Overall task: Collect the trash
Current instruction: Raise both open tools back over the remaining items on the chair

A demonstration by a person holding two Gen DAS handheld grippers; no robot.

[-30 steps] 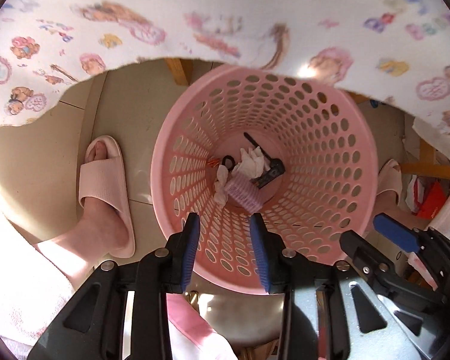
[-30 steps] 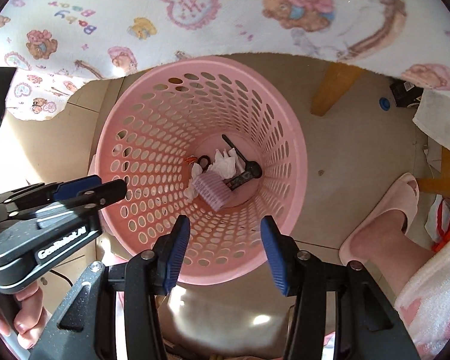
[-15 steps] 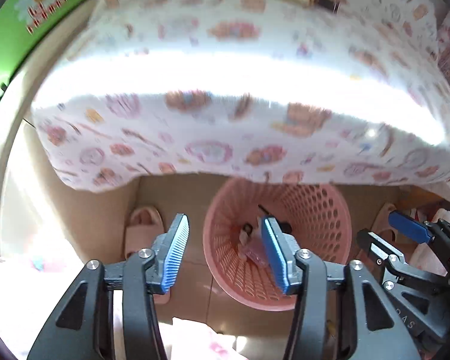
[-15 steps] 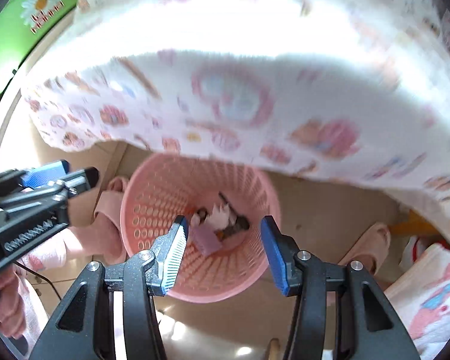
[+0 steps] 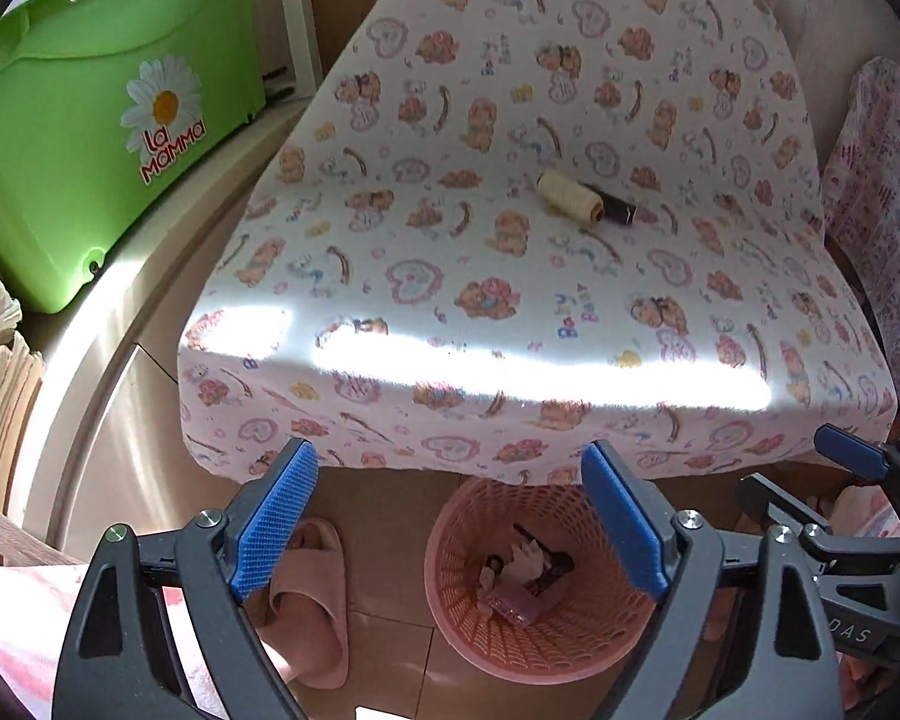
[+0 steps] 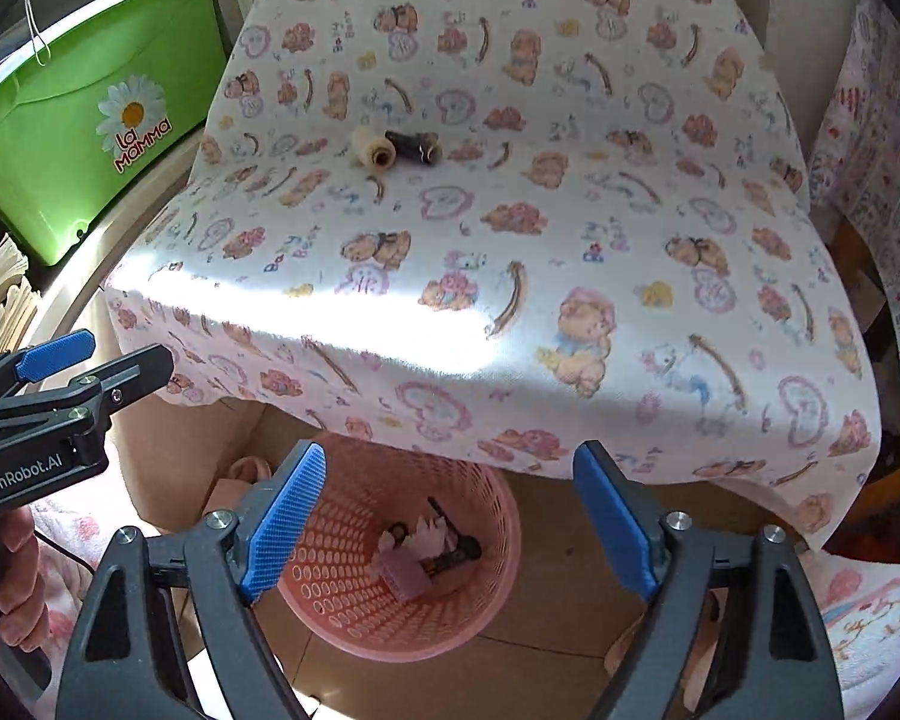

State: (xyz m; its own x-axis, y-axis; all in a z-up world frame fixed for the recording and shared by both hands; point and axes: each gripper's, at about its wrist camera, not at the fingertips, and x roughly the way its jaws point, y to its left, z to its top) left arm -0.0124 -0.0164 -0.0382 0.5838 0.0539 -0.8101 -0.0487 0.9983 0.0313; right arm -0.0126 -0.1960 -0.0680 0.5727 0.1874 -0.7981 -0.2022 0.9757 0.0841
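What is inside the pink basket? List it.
The basket holds a lilac ridged block, crumpled white tissue and dark stick-like pieces on its floor. The tablecloth hangs over its far rim, hiding that part.

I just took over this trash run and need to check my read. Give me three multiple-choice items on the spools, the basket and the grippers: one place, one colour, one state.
1. Where do the two thread spools lie?
A. on the bear-print cloth
B. in the basket
C. on the floor

2. What colour is the trash basket?
A. green
B. pink
C. white

3. How do the left gripper and right gripper stand?
A. both shut
B. one holds a spool
C. both open and empty

Key: 1 A, they rest on the bear-print cloth; 2 B, its perforated wall is pink; 3 C, wide gaps between the pads, nothing in them.
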